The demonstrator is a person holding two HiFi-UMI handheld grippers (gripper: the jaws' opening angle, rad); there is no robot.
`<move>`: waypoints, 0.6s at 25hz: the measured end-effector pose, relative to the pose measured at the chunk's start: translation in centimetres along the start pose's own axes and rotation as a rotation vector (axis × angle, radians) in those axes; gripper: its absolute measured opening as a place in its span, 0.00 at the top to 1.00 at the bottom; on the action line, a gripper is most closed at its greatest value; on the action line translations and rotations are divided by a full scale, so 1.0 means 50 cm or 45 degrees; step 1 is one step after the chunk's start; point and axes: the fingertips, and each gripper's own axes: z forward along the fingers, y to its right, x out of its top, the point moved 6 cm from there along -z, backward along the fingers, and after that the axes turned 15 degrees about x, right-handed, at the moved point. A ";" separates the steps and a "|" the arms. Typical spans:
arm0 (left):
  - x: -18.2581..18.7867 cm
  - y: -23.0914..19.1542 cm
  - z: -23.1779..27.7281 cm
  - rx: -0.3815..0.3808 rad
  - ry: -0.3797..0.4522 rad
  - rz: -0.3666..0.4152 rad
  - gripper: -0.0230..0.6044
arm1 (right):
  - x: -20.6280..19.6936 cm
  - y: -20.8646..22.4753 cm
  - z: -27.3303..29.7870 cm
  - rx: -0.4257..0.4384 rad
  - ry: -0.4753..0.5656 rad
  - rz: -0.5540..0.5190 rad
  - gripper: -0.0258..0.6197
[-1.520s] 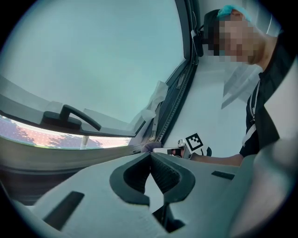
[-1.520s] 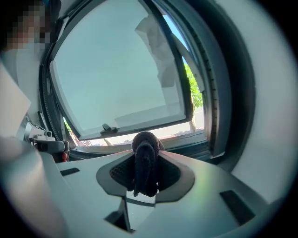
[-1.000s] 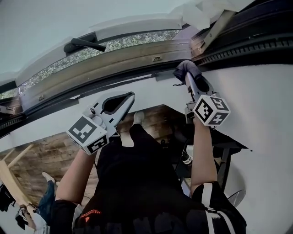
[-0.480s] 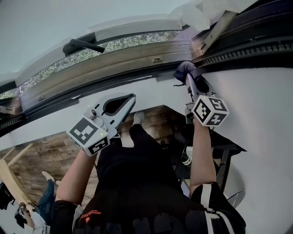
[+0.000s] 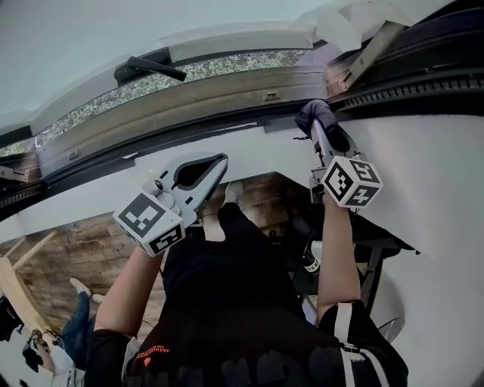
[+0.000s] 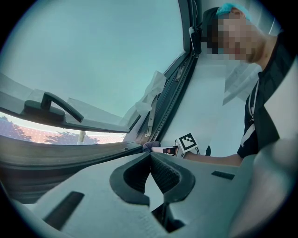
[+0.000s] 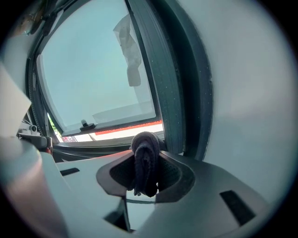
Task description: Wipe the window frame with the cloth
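My right gripper (image 5: 318,121) is shut on a dark grey cloth (image 5: 314,113), and the wad presses against the black window frame (image 5: 227,125) near its lower corner. Seen from the right gripper view, the cloth (image 7: 145,160) hangs bunched between the jaws, just left of the dark vertical frame rail (image 7: 167,83). My left gripper (image 5: 215,162) is held lower and to the left, in front of the white sill (image 5: 91,193), shut with nothing in it. In the left gripper view its jaws (image 6: 150,155) meet at the tips, and the right gripper's marker cube (image 6: 187,142) shows beyond them.
A black window handle (image 5: 147,68) sits on the open sash at upper left. Crumpled white plastic film (image 5: 333,23) hangs at the top corner of the frame. A white wall (image 5: 431,174) fills the right side. Wooden floor (image 5: 68,249) lies far below.
The right gripper with the cloth has shifted slightly right and up along the frame. The left gripper has hardly moved.
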 end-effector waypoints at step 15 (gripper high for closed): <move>-0.006 -0.029 -0.047 0.028 0.025 -0.026 0.93 | -0.007 -0.059 0.032 0.048 -0.026 -0.020 0.81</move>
